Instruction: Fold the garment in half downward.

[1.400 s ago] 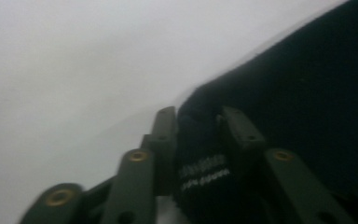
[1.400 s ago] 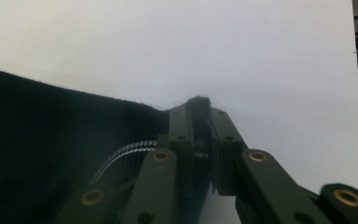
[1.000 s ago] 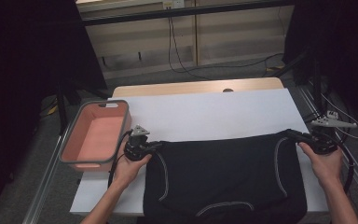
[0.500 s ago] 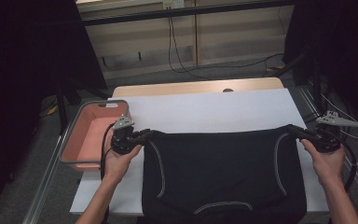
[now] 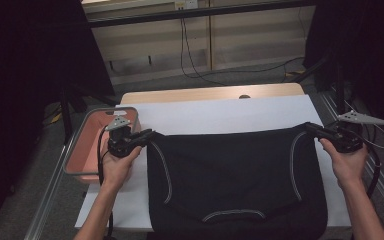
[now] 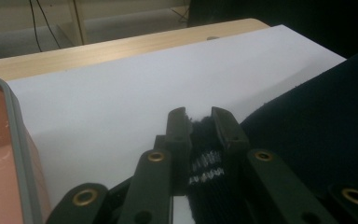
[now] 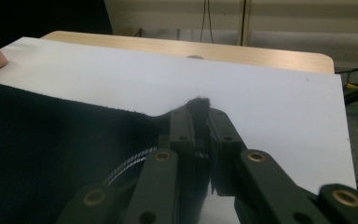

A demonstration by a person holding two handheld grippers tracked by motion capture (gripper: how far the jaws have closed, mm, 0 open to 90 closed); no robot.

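While the garment (image 5: 235,180) is lying spread across the bench (image 5: 220,112), the left gripper (image 5: 147,136) is pinching its corner at ten o'clock, and the right gripper (image 5: 314,130) is clamping its corner at two o'clock, the top edge stretching between them.

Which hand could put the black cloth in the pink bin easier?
Probably the left gripper: shut on the cloth, right beside the bin. The right gripper holds the far corner.

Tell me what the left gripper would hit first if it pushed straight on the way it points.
Likely nothing soon: the left gripper, shut on the black garment, points over bare white sheet towards the table's far edge. Depth is hard to judge.
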